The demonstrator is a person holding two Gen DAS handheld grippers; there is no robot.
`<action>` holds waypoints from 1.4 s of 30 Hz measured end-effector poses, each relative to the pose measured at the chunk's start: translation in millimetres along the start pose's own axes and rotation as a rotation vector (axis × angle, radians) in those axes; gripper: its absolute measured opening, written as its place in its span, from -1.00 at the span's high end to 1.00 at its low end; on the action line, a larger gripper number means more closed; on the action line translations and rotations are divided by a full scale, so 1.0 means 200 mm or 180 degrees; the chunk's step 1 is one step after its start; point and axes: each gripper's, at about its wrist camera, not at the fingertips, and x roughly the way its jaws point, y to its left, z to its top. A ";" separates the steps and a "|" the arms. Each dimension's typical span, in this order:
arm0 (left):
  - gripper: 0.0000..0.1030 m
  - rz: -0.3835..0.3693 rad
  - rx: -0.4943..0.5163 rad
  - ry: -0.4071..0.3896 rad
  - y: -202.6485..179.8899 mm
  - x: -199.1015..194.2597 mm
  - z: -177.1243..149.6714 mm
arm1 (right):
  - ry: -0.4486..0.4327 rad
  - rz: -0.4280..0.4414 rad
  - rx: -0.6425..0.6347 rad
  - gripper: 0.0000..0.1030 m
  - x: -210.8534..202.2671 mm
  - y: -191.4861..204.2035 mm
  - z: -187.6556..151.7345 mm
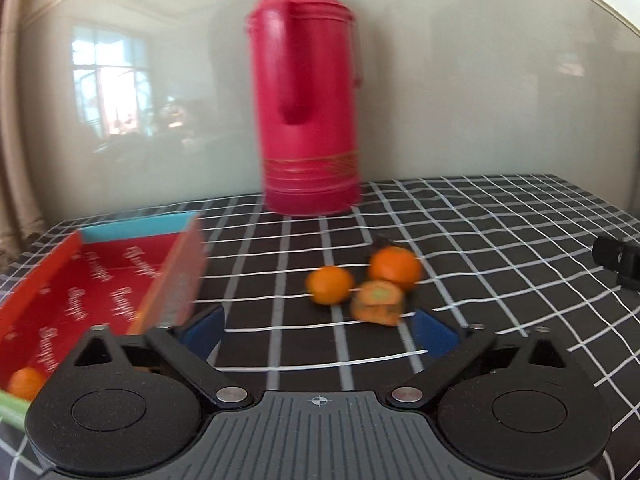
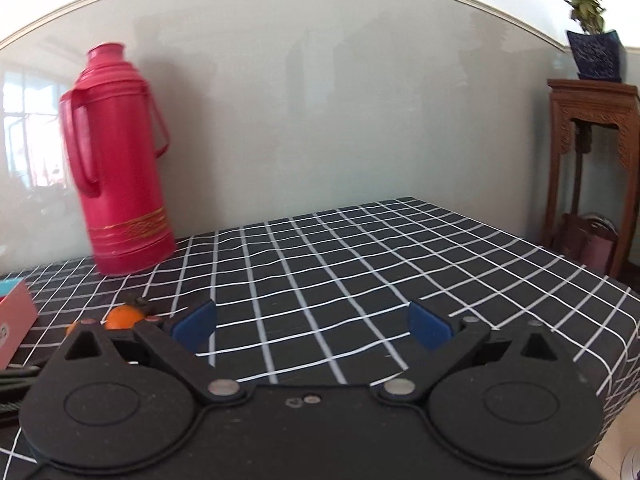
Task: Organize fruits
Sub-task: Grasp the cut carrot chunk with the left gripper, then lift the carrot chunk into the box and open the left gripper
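Both grippers are seen with jaws wide apart and nothing between them. Ahead of the left gripper point(image 1: 318, 330), three orange fruits point(image 1: 362, 286) are clustered on the checked surface point(image 1: 500, 240), one showing a greenish top; a red box point(image 1: 92, 280) lies to its left, holding another orange fruit point(image 1: 25, 382). Beyond stands a red thermos point(image 1: 308, 96). From the right gripper point(image 2: 312, 326), only one fruit point(image 2: 125, 317) is clearly shown, far left behind its linkage, with a corner of the box point(image 2: 14, 322). A wooden stand point(image 2: 592, 168) with a potted plant point(image 2: 592, 40) is shown only there.
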 end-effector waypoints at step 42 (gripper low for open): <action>0.28 0.0449 -0.0343 -0.0180 0.19 -0.01 0.05 | 0.0045 0.0383 -0.0007 -0.87 -0.01 0.12 0.02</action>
